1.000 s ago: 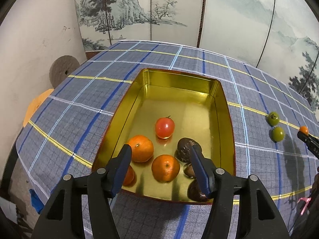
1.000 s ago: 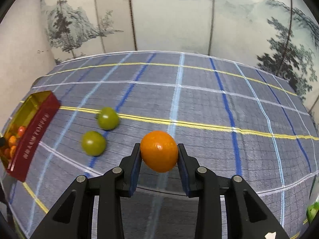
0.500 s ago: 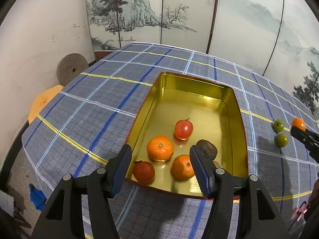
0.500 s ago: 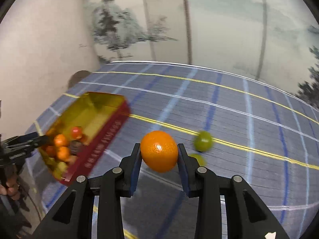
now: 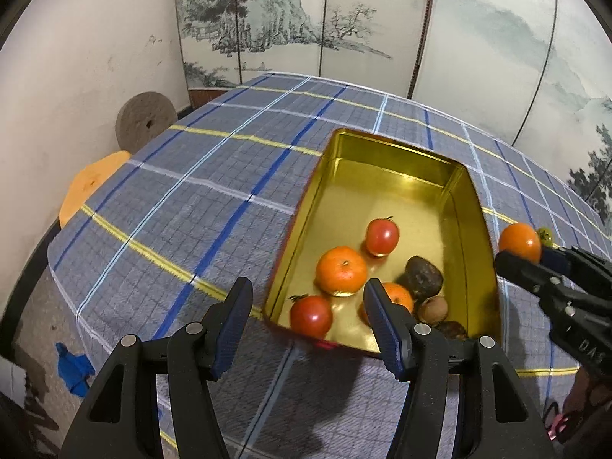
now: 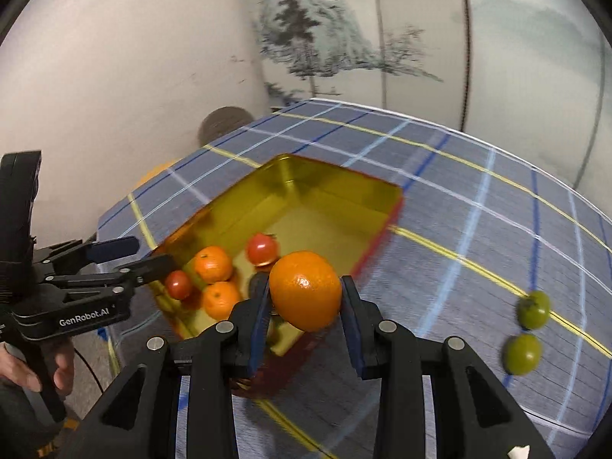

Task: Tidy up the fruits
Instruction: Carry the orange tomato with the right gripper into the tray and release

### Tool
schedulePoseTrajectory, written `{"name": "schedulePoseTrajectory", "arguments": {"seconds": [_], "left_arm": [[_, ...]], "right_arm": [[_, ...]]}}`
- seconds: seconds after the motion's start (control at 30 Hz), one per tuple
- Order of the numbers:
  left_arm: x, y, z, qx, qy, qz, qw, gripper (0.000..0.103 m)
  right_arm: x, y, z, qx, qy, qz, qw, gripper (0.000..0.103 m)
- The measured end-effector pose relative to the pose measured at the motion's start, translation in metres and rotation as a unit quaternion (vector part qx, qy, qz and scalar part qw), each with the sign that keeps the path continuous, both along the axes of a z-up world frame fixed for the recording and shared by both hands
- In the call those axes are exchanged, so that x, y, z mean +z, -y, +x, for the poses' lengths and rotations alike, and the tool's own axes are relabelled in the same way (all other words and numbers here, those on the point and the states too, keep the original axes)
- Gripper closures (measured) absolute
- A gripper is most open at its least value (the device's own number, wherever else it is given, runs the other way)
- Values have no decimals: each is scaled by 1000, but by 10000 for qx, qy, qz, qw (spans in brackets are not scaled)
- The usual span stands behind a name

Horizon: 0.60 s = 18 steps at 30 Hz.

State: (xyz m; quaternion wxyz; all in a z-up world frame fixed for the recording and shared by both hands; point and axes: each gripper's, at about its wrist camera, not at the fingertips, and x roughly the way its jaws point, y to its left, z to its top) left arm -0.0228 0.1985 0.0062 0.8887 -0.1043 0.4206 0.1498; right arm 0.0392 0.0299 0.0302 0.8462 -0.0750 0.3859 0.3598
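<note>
A gold tin tray [image 5: 386, 153] [image 6: 336, 179] sits on the plaid tablecloth. It holds two oranges [image 5: 340, 269], two red tomatoes [image 5: 382, 236] and some brown fruits [image 5: 424, 276]. My right gripper [image 6: 305, 298] is shut on an orange [image 6: 305, 295] and holds it in the air over the tray's near right edge; that orange also shows in the left wrist view [image 5: 519, 241]. My left gripper [image 5: 308, 317] is open and empty, at the tray's near end. Two green fruits [image 6: 533, 309] [image 6: 522, 354] lie on the cloth to the right.
A painted folding screen [image 5: 344, 19] stands behind the table. A grey round stone [image 5: 143, 120] and an orange stool [image 5: 91, 183] are beside the table's left edge. A blue scrap [image 5: 74, 367] lies on the floor.
My right gripper has carried the orange left from the green fruits to above the tray's edge. My left gripper has drawn back and left from over the tray, still open.
</note>
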Motion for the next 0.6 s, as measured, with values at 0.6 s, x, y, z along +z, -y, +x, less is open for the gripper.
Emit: {"name": "schedulePoseTrajectory", "arguments": {"seconds": [0.6], "left_arm": [[-7, -19, -14, 170, -118, -146, 9997, 42]], "right_arm": [[-30, -52, -11, 478, -38, -470, 9977, 71]]}}
